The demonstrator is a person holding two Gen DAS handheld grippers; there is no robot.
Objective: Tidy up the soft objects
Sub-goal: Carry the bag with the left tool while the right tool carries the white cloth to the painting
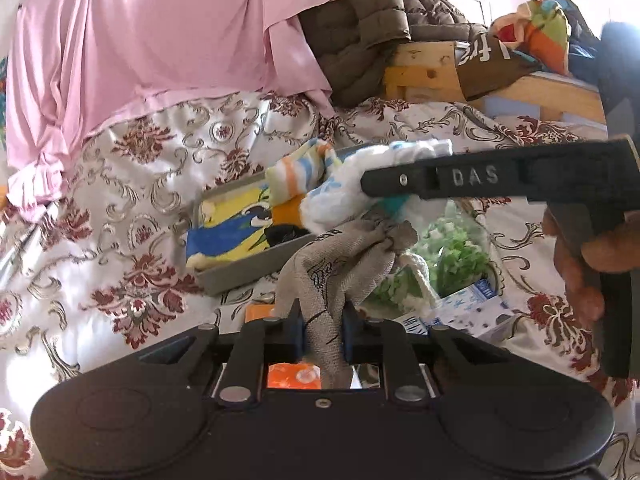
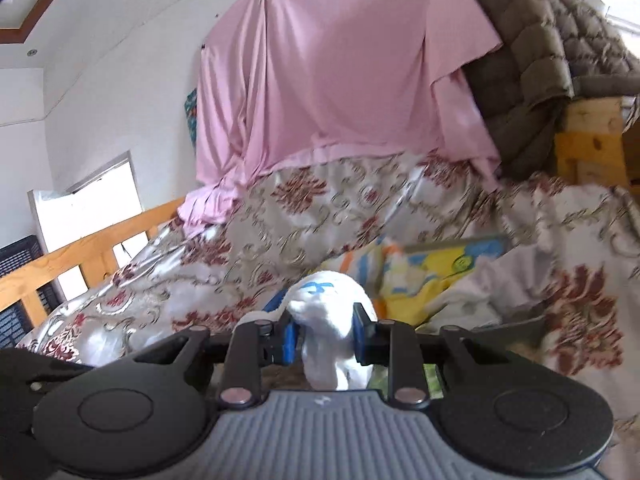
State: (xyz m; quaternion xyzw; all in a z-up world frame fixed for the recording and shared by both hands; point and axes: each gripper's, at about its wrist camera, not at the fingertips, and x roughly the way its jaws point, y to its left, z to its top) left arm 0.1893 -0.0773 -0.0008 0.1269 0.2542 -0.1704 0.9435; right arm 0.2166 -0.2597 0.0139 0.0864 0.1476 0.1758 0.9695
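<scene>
My left gripper (image 1: 323,330) is shut on a grey sock (image 1: 340,264) with black line print, held above the bed. My right gripper (image 2: 325,334) is shut on a white sock (image 2: 330,320) with blue marks; it also shows in the left wrist view (image 1: 348,184), where the right gripper reaches in from the right over a grey tray (image 1: 240,276). The tray holds a yellow and blue cloth (image 1: 228,228) and a striped sock (image 1: 292,172). The tray and its cloth (image 2: 440,276) show blurred in the right wrist view.
A floral bedspread (image 1: 132,184) covers the bed. A pink sheet (image 1: 152,28) and a brown quilted jacket (image 1: 380,12) hang behind. A bag of green things (image 1: 448,252) and a blue-white carton (image 1: 468,304) lie at right. A wooden rail (image 2: 80,256) runs at left.
</scene>
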